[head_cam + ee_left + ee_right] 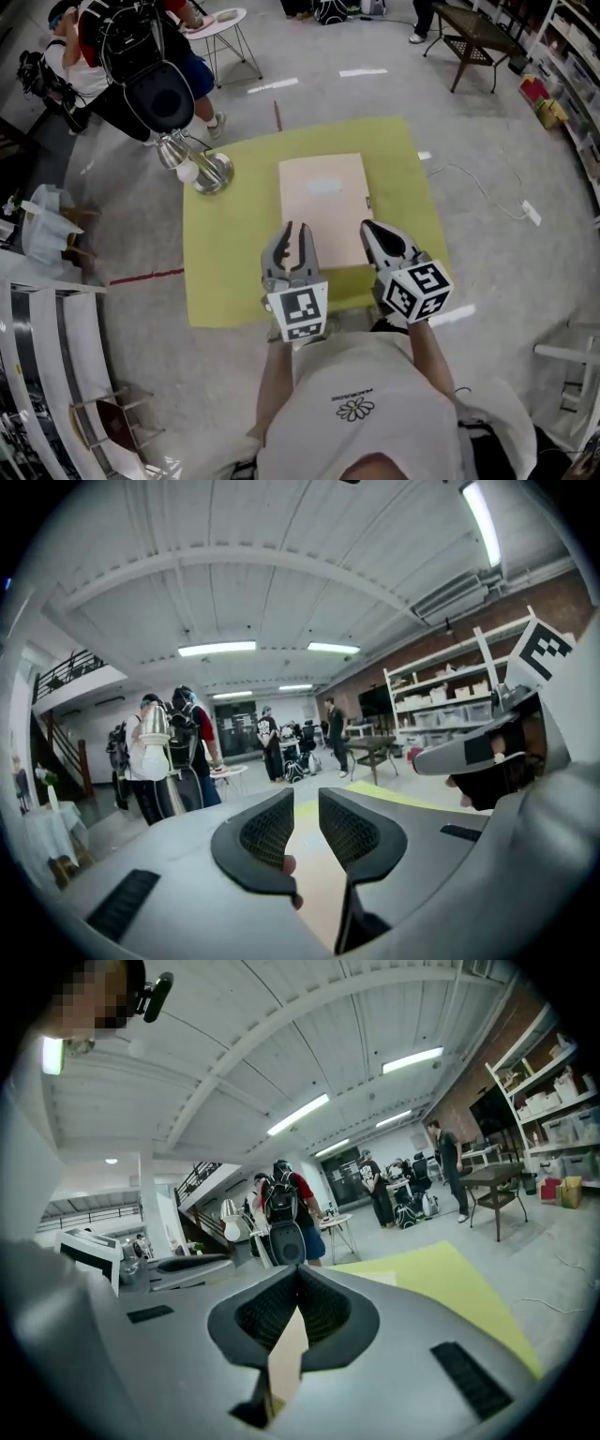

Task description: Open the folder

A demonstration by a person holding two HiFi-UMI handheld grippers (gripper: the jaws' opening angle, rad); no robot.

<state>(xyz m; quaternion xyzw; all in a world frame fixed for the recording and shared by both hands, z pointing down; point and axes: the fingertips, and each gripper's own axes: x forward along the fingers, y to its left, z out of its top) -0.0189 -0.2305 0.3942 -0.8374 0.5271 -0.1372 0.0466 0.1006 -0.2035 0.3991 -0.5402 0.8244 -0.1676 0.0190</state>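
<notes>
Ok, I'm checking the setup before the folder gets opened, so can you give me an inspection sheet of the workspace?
Surface: yellow tabletop, flat, mostly bare.
Job's things: beige folder, closed, lying flat near the middle.
Clutter: silver desk lamp at the far left corner.
Grippers: left gripper jaws slightly apart, nothing between them; right gripper jaws together; both at the folder's near edge.
Cables: white cable on the floor right of the table.
Surroundings: people, a dark bench, shelves at the right.
</notes>
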